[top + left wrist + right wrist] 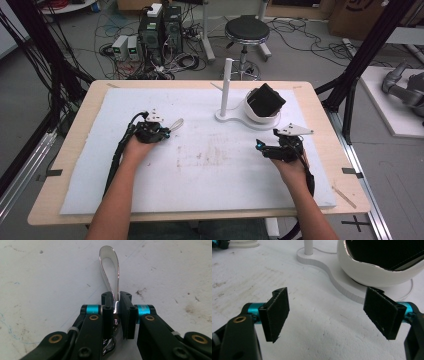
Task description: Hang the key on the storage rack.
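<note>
Your left gripper (116,307) is clamped on the shiny metal loop (109,270), which lies on the white tabletop (210,170) left of centre and reaches forward past the pads. Your right gripper (327,312) hovers with its jaws wide apart and nothing between them, near the white stand (342,282).

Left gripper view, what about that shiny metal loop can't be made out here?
- Lower end of the metal loop: left gripper view, hidden between and under the left gripper, which is shut on it.
- Whole loop: high view, too small for detail.
- What the loop belongs to: left gripper view, cut off at the bottom edge.
</note>
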`<state>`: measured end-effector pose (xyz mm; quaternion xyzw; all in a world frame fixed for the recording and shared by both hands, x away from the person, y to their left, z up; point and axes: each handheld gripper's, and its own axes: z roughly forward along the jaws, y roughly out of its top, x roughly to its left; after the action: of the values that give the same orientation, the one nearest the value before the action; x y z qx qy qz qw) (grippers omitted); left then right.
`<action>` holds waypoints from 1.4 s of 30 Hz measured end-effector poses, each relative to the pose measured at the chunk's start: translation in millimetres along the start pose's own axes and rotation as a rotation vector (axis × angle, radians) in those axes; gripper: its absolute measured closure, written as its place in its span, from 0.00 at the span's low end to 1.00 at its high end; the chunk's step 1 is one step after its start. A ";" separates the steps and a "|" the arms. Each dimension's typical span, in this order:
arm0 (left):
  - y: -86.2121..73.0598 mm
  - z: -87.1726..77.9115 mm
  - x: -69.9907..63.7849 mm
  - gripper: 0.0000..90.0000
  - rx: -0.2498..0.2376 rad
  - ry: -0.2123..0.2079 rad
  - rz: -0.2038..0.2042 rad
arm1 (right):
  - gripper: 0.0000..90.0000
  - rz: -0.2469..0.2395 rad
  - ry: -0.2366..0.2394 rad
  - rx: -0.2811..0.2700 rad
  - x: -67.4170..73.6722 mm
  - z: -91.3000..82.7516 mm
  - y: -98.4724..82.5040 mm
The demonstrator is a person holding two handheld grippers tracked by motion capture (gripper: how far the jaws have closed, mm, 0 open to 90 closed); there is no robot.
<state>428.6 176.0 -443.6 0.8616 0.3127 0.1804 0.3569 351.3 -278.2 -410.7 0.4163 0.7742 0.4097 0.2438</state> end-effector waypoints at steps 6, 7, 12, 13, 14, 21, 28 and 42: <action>12.8 -19.5 -6.7 0.90 -0.124 -0.013 -0.012 | 0.24 -0.010 0.010 0.008 0.4 5.3 -0.4; 15.0 -23.6 -6.8 0.90 -0.156 -0.020 -0.027 | 0.24 -0.006 0.015 0.012 0.9 5.7 -0.6; 29.2 -41.1 -10.2 0.90 -0.254 -0.040 -0.041 | 0.24 -0.008 0.016 0.010 1.4 5.1 -0.6; 32.9 -44.0 -11.7 0.90 -0.259 -0.037 -0.040 | 0.24 -0.010 0.011 0.008 1.0 4.8 -0.6; 36.7 -46.4 -13.3 0.90 -0.266 -0.038 -0.040 | 0.24 -0.007 0.013 0.009 0.9 4.6 -0.6; 64.5 -64.5 -24.0 0.90 -0.361 -0.055 0.006 | 0.24 -0.002 0.013 0.012 0.8 5.8 -1.2; 99.0 -73.0 -35.8 0.90 -0.400 -0.061 0.066 | 0.24 0.006 0.013 0.008 -0.5 5.8 -1.3; 155.4 -74.3 -56.4 0.90 -0.422 -0.071 0.155 | 0.24 -0.010 0.021 0.019 1.2 8.4 -2.1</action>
<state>410.9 90.2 -284.8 0.7951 0.1883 0.2383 0.5249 355.8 -274.3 -417.1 0.4102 0.7829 0.4053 0.2336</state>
